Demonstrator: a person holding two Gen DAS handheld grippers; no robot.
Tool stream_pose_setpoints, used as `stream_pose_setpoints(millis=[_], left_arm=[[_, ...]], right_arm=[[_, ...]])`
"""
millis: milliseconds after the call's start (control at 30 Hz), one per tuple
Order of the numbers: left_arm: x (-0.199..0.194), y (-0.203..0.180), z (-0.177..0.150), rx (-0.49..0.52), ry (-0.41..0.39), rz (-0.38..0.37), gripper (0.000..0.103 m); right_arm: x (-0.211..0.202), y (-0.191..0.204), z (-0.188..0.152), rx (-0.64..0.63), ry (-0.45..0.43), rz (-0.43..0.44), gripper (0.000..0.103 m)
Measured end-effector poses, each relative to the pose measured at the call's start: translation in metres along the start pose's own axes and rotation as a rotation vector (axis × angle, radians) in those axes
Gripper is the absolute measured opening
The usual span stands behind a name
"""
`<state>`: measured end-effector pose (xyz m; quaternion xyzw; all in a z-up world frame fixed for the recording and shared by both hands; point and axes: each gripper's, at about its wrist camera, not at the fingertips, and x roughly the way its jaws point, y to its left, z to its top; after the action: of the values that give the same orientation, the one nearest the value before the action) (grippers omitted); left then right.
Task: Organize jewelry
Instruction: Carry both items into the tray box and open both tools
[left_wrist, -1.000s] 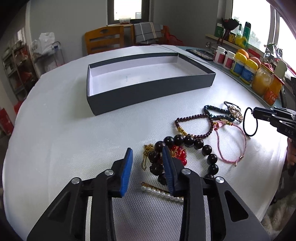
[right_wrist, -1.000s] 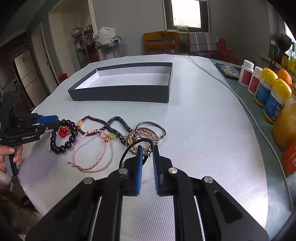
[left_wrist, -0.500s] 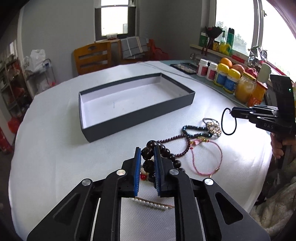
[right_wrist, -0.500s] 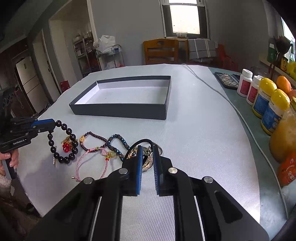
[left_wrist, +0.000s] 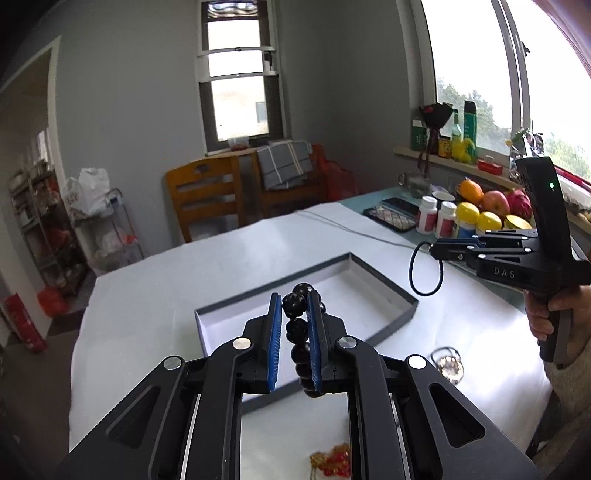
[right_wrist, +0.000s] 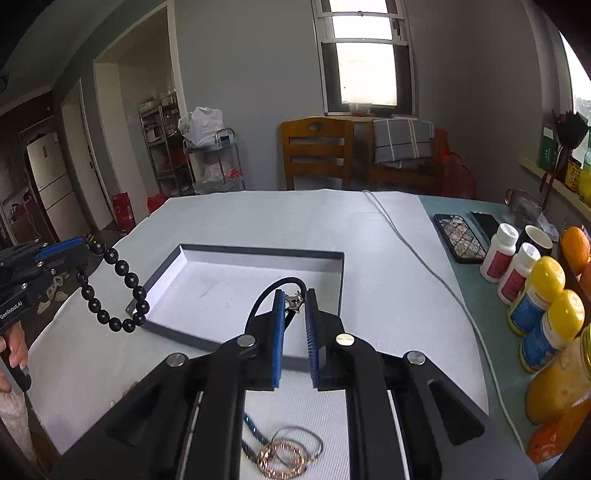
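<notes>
My left gripper (left_wrist: 293, 302) is shut on a bracelet of large black beads (left_wrist: 295, 328), which hangs in a loop below the blue pads in the right wrist view (right_wrist: 122, 291). It is held above the near edge of the open dark box (left_wrist: 399, 295) with a white floor. My right gripper (right_wrist: 294, 299) is shut on a thin black cord ring (right_wrist: 266, 295) with a small metal charm; from the left wrist view that ring (left_wrist: 424, 273) dangles off the tips beside the box's right end.
Left on the white table: gold and silver bangles (right_wrist: 288, 454), a blue bead strand (right_wrist: 253, 430), a red-and-gold charm (left_wrist: 332, 461) and a ring (left_wrist: 447, 363). Bottles, jars and fruit (right_wrist: 539, 295) line the right edge. Two phones (right_wrist: 461, 240) lie beyond the box; a cable (right_wrist: 424, 266) crosses the cloth.
The left gripper closed on the black bead bracelet and lifted it off the table toward the box. The right gripper rose too, carrying the black cord ring toward the box.
</notes>
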<state>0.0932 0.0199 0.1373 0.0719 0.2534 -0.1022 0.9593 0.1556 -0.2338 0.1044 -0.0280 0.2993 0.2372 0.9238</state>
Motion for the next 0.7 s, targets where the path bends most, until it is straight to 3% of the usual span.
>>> stream_pose_setpoints(millis=[133, 267, 433, 600, 700], left_arm=[[0.039, 0.014, 0.018, -0.015, 0.002, 0.065, 0.014], [0.087, 0.036, 0.023, -0.099, 0.033, 0.070, 0.014], [0.135, 0.060, 0.003, -0.229, 0.090, 0.063, 0.014], [0.160, 0.078, -0.025, -0.291, 0.136, 0.104, 0.014], [0.168, 0.080, -0.035, -0.270, 0.185, 0.128, 0.014]], right_arm=[[0.037, -0.004, 0.023, 0.058, 0.012, -0.013, 0.011], [0.086, -0.013, 0.027, 0.131, 0.063, -0.030, 0.011], [0.135, -0.022, 0.013, 0.159, 0.131, -0.024, 0.011], [0.152, -0.021, -0.002, 0.118, 0.183, -0.056, 0.011], [0.157, -0.021, -0.004, 0.114, 0.199, -0.054, 0.011]])
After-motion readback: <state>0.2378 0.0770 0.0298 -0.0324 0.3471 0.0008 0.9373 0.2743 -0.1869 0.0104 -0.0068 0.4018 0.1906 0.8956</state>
